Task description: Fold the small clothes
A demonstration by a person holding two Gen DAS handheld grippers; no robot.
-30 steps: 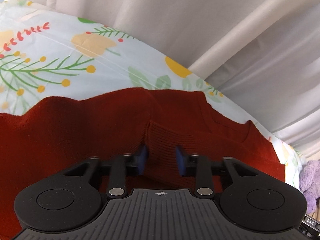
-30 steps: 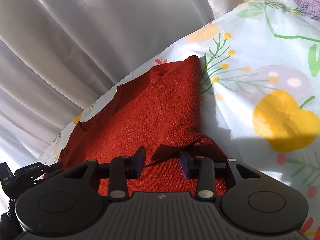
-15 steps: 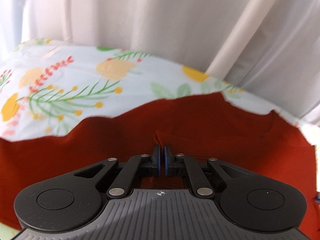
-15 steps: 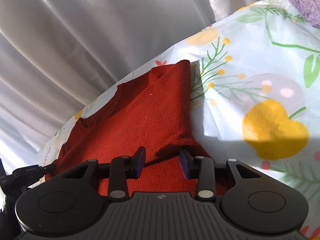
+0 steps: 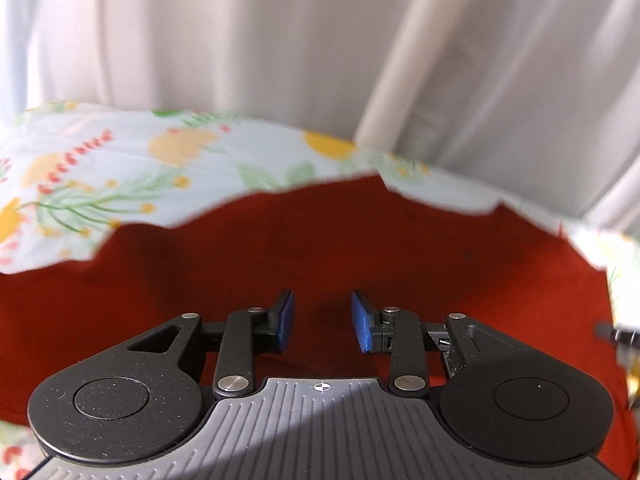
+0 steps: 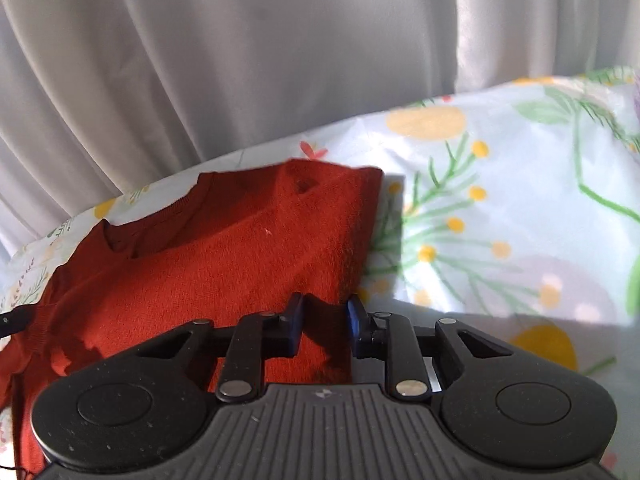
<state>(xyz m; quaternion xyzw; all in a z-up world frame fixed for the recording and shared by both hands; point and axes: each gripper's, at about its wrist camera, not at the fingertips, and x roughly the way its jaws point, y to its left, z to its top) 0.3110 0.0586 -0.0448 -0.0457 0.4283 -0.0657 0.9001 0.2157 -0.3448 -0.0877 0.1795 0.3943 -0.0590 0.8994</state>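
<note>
A rust-red knit sweater (image 5: 360,248) lies flat on a floral sheet (image 5: 120,168). In the right wrist view the sweater (image 6: 224,256) shows its neckline at the upper left and a folded right edge. My left gripper (image 5: 322,322) is open just above the middle of the sweater, with nothing between its blue pads. My right gripper (image 6: 324,324) is open over the sweater's lower right edge, with cloth showing between the fingers but not pinched. The tip of the other gripper shows at the left edge of the right wrist view (image 6: 12,322).
White curtains (image 5: 320,48) hang close behind the far edge of the sheet. The floral sheet (image 6: 520,208) stretches bare to the right of the sweater, partly in sunlight. A black gripper tip shows at the right edge of the left wrist view (image 5: 618,334).
My left gripper was shut on a fold of the sweater half a second ago and is now open; the cloth lies flat. My right gripper has shifted along the sweater's right edge, still open.
</note>
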